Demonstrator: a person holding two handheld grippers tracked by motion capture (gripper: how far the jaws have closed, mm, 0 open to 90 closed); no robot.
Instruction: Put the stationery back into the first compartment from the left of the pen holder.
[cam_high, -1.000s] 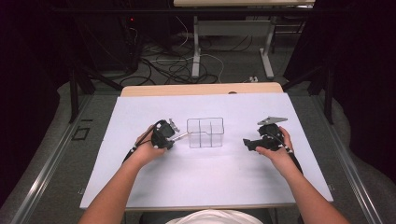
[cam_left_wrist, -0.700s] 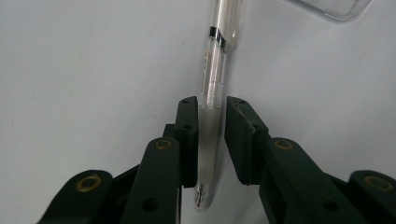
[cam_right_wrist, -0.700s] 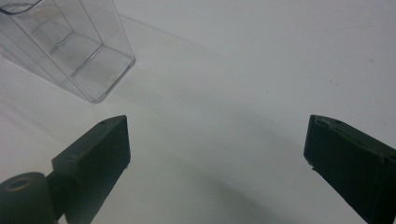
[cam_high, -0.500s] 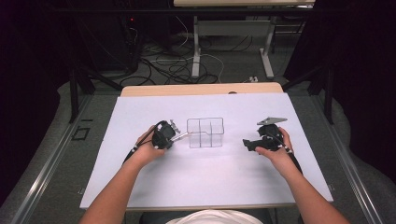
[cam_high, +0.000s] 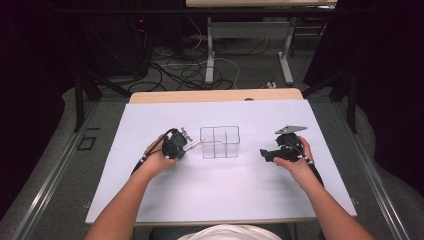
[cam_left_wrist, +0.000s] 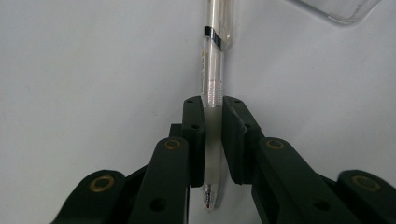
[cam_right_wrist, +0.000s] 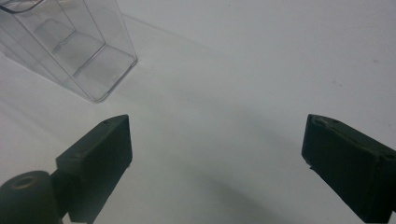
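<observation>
Closing over the last second, left gripper (cam_left_wrist: 212, 140) now clamps the pen (cam_left_wrist: 212, 84), which lies on the tabletop (cam_high: 225, 190) near its middle. Beyond its tip: the clear organizer (cam_high: 220, 141). Right gripper (cam_right_wrist: 215, 154) wide, empty. Pen looks ready to lift.

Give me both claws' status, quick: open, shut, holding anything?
Left claw: just closed, shut on the clear pen.
Right claw: open, holding nothing.
</observation>
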